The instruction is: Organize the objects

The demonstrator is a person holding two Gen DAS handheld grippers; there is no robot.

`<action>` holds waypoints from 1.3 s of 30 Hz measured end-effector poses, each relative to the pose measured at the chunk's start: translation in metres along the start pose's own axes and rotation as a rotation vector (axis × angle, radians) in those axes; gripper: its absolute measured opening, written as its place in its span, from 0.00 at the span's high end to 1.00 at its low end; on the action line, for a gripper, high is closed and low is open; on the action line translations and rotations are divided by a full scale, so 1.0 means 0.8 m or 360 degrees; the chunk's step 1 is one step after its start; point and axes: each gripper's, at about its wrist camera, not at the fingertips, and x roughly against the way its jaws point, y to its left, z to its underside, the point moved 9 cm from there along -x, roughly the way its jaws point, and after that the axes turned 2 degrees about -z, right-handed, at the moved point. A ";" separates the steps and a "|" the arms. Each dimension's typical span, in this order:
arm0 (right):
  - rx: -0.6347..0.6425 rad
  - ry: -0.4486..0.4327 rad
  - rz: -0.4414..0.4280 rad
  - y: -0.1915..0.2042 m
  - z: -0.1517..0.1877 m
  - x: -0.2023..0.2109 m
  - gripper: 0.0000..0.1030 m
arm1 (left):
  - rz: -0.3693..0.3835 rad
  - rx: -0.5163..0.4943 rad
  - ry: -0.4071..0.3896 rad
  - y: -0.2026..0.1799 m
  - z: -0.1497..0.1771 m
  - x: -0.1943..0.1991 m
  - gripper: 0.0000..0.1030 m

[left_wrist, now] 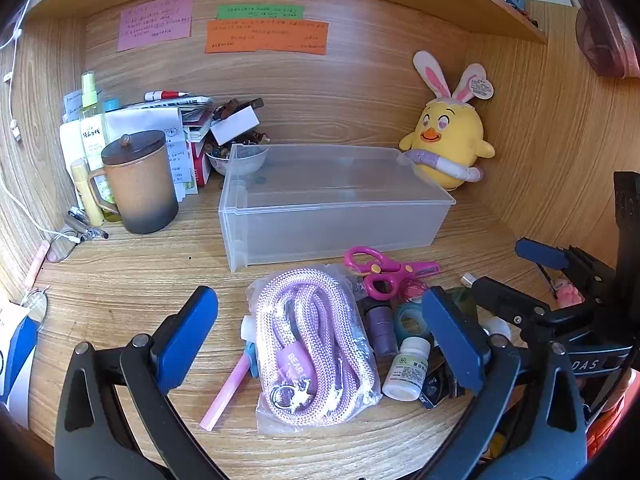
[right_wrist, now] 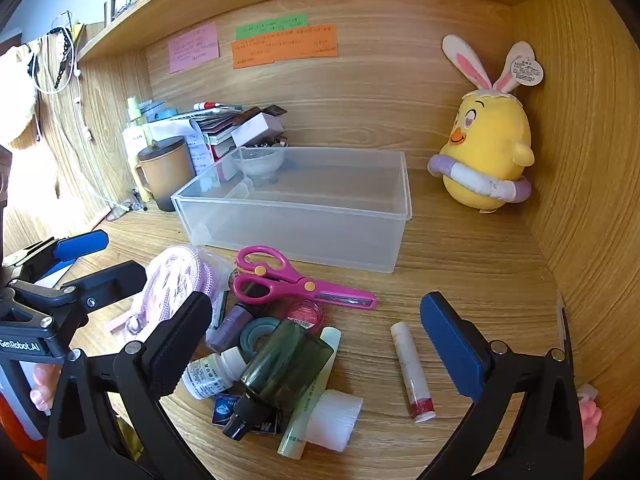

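Observation:
An empty translucent plastic box (left_wrist: 336,224) (right_wrist: 304,236) stands on the desk. In front of it lies a pile: a bagged pink-and-white rope (left_wrist: 316,344) (right_wrist: 176,280), pink scissors (left_wrist: 384,270) (right_wrist: 292,280), a white pill bottle (left_wrist: 406,370) (right_wrist: 212,376), a dark green bottle (right_wrist: 280,372), a purple bottle (left_wrist: 382,328), a tape roll (right_wrist: 258,334) and a white tube (right_wrist: 412,372). My left gripper (left_wrist: 320,344) is open, its fingers either side of the rope bag. My right gripper (right_wrist: 316,344) is open and empty over the dark green bottle.
A yellow plush chick (left_wrist: 448,140) (right_wrist: 486,160) sits in the back right corner. A brown lidded mug (left_wrist: 140,184), a spray bottle, papers and a bowl (left_wrist: 236,158) crowd the back left. A pink stick (left_wrist: 228,392) lies left of the rope bag. Wooden walls enclose the desk.

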 end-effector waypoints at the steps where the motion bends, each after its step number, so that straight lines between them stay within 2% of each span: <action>1: -0.0002 0.0000 0.0000 0.000 0.000 0.000 0.00 | 0.0004 -0.0006 0.0001 -0.001 0.000 0.000 0.00; 39: 0.0012 0.0018 -0.0010 0.007 0.002 0.002 0.00 | 0.0036 0.0015 0.0033 0.005 0.003 -0.003 0.00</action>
